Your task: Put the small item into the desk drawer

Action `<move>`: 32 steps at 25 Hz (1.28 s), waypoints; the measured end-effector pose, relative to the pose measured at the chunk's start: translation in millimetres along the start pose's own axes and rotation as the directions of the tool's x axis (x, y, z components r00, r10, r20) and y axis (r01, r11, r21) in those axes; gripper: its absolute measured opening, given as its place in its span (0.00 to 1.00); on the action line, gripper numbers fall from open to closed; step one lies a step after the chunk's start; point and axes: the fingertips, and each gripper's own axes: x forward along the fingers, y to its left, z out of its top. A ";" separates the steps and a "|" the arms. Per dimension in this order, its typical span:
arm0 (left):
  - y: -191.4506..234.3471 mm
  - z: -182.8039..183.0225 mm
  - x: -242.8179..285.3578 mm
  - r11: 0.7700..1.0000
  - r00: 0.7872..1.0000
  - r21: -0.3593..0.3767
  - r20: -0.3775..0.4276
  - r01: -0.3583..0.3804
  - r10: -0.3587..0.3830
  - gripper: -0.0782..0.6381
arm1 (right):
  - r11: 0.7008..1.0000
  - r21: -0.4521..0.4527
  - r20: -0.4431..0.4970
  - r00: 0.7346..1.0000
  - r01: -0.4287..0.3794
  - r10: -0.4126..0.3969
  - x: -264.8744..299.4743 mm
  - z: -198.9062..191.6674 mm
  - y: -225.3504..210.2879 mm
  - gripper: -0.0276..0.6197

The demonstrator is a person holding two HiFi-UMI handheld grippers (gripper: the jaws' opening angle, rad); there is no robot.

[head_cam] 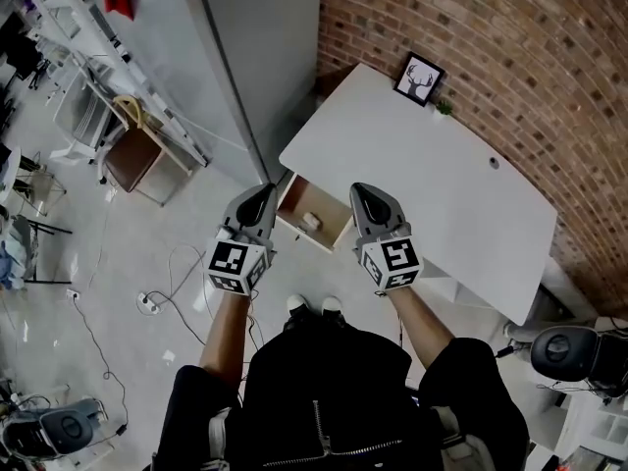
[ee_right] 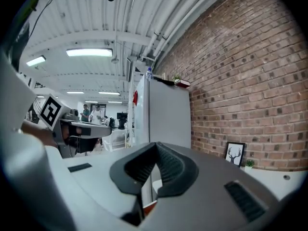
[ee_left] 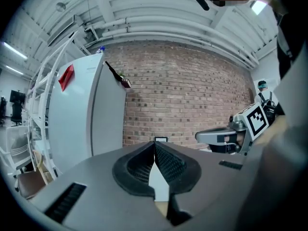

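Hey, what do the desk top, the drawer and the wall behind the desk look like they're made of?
Desk top: smooth matte white board, likely laminate, since the colour is even with no grain.
Drawer: pale tan inside, probably wood or wood-look board, with what looks like a white front.
Wall: rough red-brown brick, with pale mortar lines between courses.

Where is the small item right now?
In the head view, the small item lies in the open drawer at the desk's near edge, between the left gripper and right gripper.
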 end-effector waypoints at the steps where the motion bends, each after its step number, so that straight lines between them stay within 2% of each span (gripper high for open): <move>1: -1.6 5.4 -0.4 1.000 1.000 0.011 0.006 0.001 -0.001 0.14 | 1.000 0.003 0.016 1.000 0.002 -0.002 -2.9 7.8 -1.8 0.05; 9: -1.7 32.7 -6.9 0.999 0.999 0.050 0.036 -0.001 -0.001 0.14 | 0.999 -0.026 0.067 0.997 0.027 -0.026 -16.6 41.1 -12.4 0.05; 32: 10.3 15.5 -2.6 1.000 1.000 0.009 0.005 -0.027 0.027 0.14 | 0.998 0.050 0.048 0.999 0.023 -0.026 -10.0 19.5 -20.2 0.05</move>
